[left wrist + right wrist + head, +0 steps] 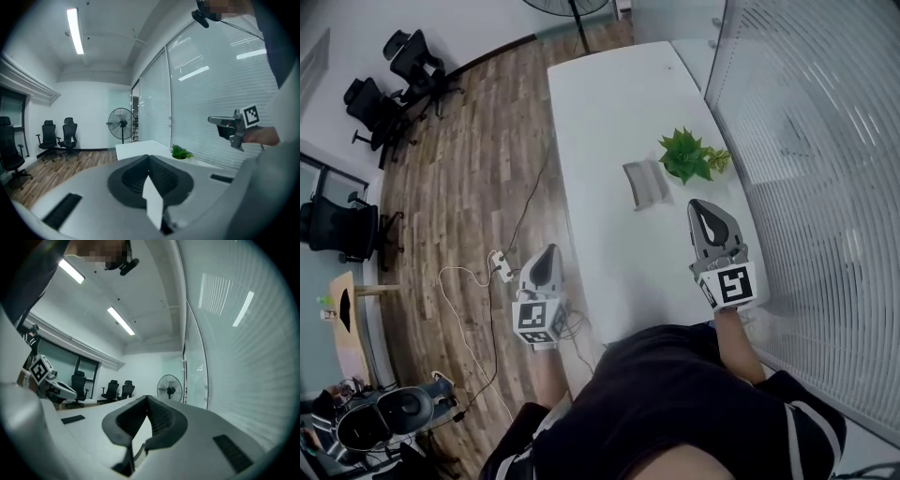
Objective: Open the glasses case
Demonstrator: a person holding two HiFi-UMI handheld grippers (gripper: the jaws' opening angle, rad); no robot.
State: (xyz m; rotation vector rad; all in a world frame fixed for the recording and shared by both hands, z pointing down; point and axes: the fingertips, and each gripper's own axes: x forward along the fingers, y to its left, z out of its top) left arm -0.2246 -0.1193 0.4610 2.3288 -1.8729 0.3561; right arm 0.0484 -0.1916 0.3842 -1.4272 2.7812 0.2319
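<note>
The grey glasses case (645, 183) lies closed on the white table (609, 112), just left of a small green plant (689, 155). My right gripper (698, 204) hovers near the case's right side, raised and pointing level, its jaws shut with nothing between them. My left gripper (551, 250) is held off the table's left edge, over the floor, also shut and empty. In the left gripper view the right gripper (225, 123) shows at the right, and the plant (180, 152) beyond the jaws. The case appears in neither gripper view.
A frosted glass wall (825, 187) runs along the table's right side. Cables and a power strip (500, 267) lie on the wooden floor at the left. Office chairs (403, 70) and a standing fan (122, 124) stand at the far end.
</note>
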